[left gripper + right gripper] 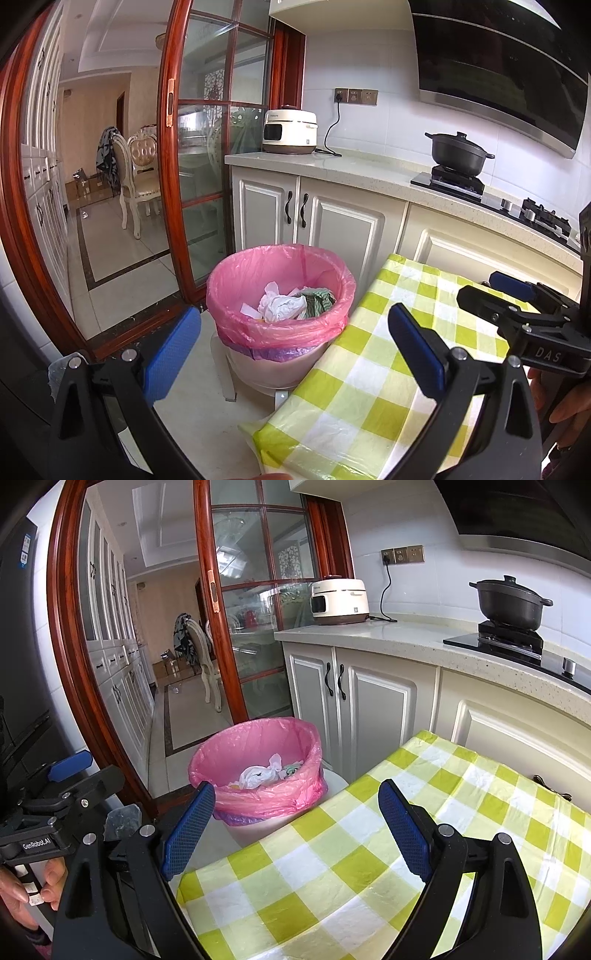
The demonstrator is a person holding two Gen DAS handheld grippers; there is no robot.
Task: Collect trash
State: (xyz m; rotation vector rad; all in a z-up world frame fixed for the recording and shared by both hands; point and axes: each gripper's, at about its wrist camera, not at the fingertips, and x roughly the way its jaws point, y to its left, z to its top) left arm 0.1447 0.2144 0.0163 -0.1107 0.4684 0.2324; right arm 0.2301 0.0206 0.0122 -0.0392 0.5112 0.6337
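Beside the checked table [332,867], a pink-lined bin [280,295] holds crumpled white paper [282,306]; both grippers' fingers [173,350] gape empty.

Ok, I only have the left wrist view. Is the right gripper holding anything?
Observer: No. The right gripper is open, with nothing between its pads, over the checked tablecloth.
Operator: Any trash on the table's far side?
Observer: None that I can see. There is only a thin dark thing at the far edge by the cabinets, too small to identify.
Operator: What stands left of the door frame?
Observer: A tall dark appliance with stickers near its top, right beside the door frame. It is probably a fridge.
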